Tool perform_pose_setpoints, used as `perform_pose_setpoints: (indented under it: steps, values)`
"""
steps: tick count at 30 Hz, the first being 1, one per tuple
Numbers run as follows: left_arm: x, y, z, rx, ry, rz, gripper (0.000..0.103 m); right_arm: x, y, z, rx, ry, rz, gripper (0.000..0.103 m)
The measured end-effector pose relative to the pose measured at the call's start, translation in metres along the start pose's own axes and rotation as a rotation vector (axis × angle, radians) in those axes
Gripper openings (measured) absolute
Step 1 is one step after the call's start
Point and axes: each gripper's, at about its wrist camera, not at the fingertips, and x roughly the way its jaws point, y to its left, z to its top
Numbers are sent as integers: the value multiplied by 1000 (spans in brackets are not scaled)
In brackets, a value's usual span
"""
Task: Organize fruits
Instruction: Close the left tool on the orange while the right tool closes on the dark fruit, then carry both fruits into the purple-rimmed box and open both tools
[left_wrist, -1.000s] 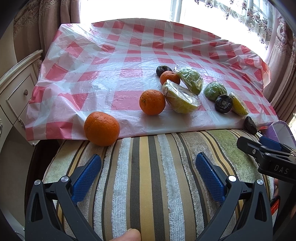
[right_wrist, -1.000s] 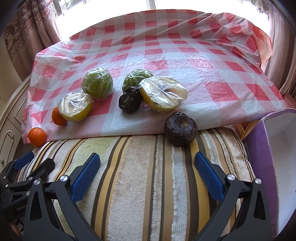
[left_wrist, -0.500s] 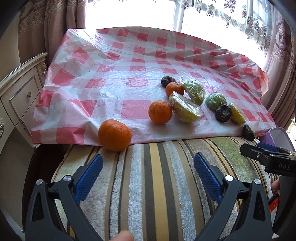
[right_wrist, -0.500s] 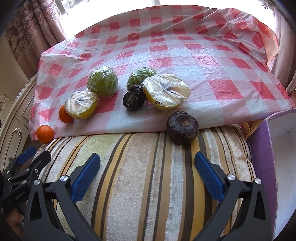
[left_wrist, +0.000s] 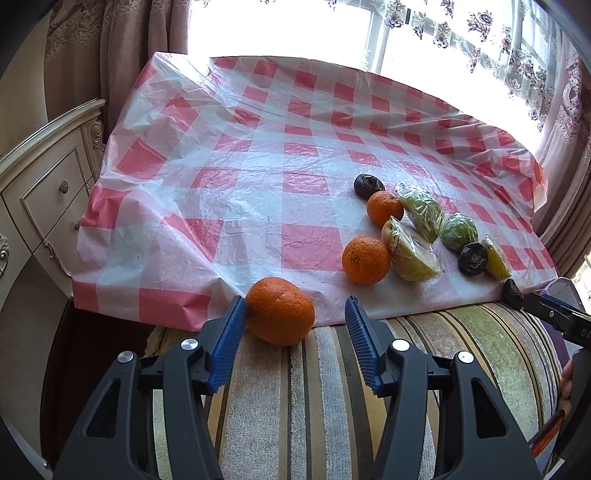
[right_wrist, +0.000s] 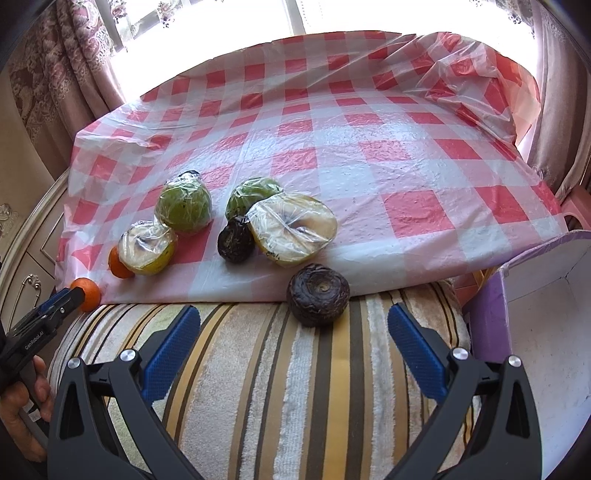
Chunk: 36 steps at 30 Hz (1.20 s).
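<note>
Left gripper (left_wrist: 295, 314) advanced since a second ago, jaws narrower but spread, now flanking near orange (left_wrist: 279, 311) at tablecloth (left_wrist: 240, 206) edge. Right gripper (right_wrist: 293, 325) spread wide, unchanged, before dark fruit (right_wrist: 318, 293).

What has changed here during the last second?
The left gripper moved forward to the nearest orange and narrowed its jaws around it, not yet closed. The right gripper stayed open short of the dark fruit. No fruit moved.
</note>
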Motion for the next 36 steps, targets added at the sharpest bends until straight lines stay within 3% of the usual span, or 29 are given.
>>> perform_pose_setpoints:
  steps: [7,10,12,14,16,19,29,36]
  values:
    - [9,3,2,14,30,51,50,15,-8,12,15,29,-18,102]
    - [12,3,3,23,41,78,43,19,-8,11,-1,53,-29,99]
    - [13,2,3,35,41,86,43,23,-10,10,9,71,-34,92]
    - [12,0,2,43,38,93,42,28,-14,10,23,95,-23,75]
    - [11,0,1,44,35,92,42,31,-13,7,20,110,-25,67]
    - [7,0,1,46,26,90,41,31,-12,6,12,109,-8,41]
    - [-17,-15,4,111,-14,86,41,14,-22,0,52,59,64,40]
    - [-37,-53,22,237,-60,27,41,-10,-45,-3,80,25,56,40]
